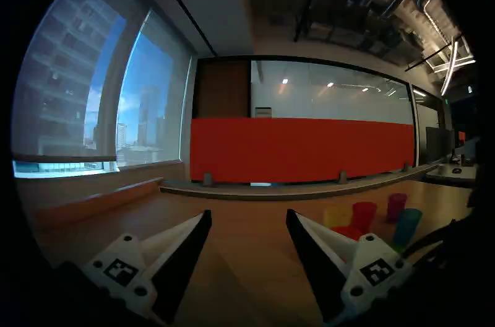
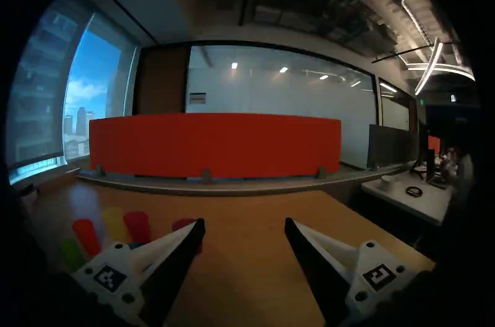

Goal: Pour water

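Several coloured plastic cups stand together on a wooden table [image 1: 253, 246]. In the left gripper view they are to the right: a yellow cup [image 1: 337, 215], a red cup [image 1: 364, 214], a magenta cup [image 1: 396, 205] and a teal cup [image 1: 407, 226]. My left gripper [image 1: 248, 214] is open, holds nothing, and is left of the cups. In the right gripper view the cups are to the left: a red cup [image 2: 86, 235], a yellow cup [image 2: 114, 223], a crimson cup [image 2: 137, 225] and a green cup [image 2: 71, 254]. My right gripper [image 2: 243, 223] is open with nothing in it.
An orange divider panel [image 2: 213, 144] runs along the table's far edge. A large window [image 1: 93, 104] is on the left. A white desk [image 2: 408, 194] with small items stands beyond the table's right edge. Bare tabletop [image 2: 247, 265] lies ahead of both grippers.
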`<state>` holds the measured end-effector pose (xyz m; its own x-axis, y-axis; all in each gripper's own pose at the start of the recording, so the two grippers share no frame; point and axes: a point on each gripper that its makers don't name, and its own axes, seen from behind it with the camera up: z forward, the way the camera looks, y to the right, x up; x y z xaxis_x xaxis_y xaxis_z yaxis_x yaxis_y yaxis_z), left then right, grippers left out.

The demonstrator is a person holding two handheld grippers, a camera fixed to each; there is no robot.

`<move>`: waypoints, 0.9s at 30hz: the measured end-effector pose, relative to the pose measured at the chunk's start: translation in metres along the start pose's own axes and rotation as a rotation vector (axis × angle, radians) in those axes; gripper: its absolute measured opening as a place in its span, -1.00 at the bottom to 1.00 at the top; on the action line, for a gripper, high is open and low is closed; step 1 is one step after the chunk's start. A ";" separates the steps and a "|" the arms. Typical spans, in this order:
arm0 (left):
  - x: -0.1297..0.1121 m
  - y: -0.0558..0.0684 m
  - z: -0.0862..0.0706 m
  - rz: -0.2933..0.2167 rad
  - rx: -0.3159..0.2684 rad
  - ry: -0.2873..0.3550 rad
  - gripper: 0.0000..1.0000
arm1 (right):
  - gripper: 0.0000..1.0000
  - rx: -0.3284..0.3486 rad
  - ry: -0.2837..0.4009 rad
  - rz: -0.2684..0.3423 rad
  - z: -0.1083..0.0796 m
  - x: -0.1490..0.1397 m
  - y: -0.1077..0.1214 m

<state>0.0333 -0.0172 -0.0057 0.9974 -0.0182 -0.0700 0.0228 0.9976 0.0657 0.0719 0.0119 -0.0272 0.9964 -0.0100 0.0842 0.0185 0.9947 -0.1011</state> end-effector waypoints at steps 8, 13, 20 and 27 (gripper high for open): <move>-0.008 -0.001 0.001 0.002 -0.004 -0.007 0.78 | 1.00 -0.009 0.003 -0.002 -0.002 0.002 0.003; -0.011 0.002 0.001 0.004 -0.014 -0.009 0.78 | 1.00 -0.010 0.006 0.008 -0.001 0.005 0.003; -0.018 0.005 0.001 0.016 -0.018 -0.019 0.78 | 1.00 -0.007 0.015 0.020 -0.001 0.011 0.003; -0.023 0.005 0.002 0.016 -0.020 -0.029 0.78 | 1.00 -0.014 0.018 0.012 -0.002 0.013 0.007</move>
<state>0.0110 -0.0119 -0.0022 0.9992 -0.0039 -0.0401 0.0058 0.9989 0.0467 0.0847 0.0185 -0.0291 0.9979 -0.0002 0.0650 0.0077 0.9932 -0.1159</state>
